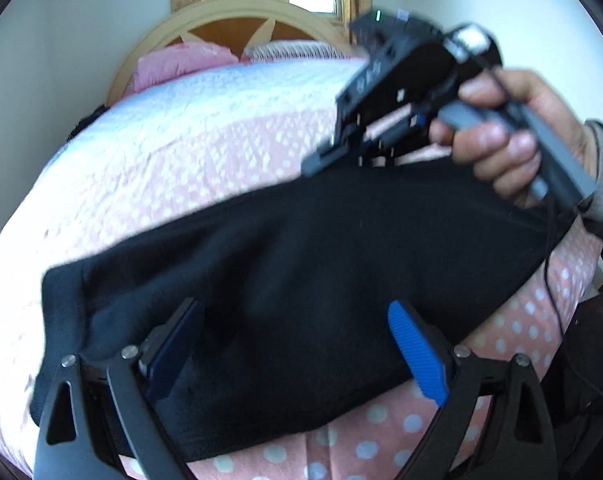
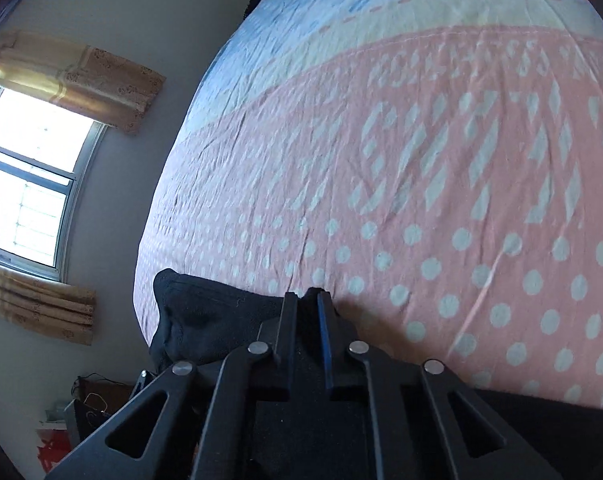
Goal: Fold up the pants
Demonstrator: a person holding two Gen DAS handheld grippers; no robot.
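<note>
From the left wrist view we see the pants (image 1: 301, 280) lying as a black band across the near part of the bed (image 1: 181, 152), apparently already doubled at least once, though we cannot tell how many folds are in. The left gripper (image 1: 293, 352) hangs over the near edge with its jaws spread wide, nothing pinched. At the far right edge the right gripper (image 1: 321, 160), held in a hand (image 1: 509, 136), meets the cloth. We judge a further fold is left; the far bed is open room

From the right wrist view the right gripper (image 2: 304, 312) has its jaws pressed together, seemingly pinching the pants' (image 2: 205, 320) edge. Bedspread (image 2: 421, 160) stretches bare ahead; the bed's edge drops off left, toward the window (image 2: 25, 184)
</note>
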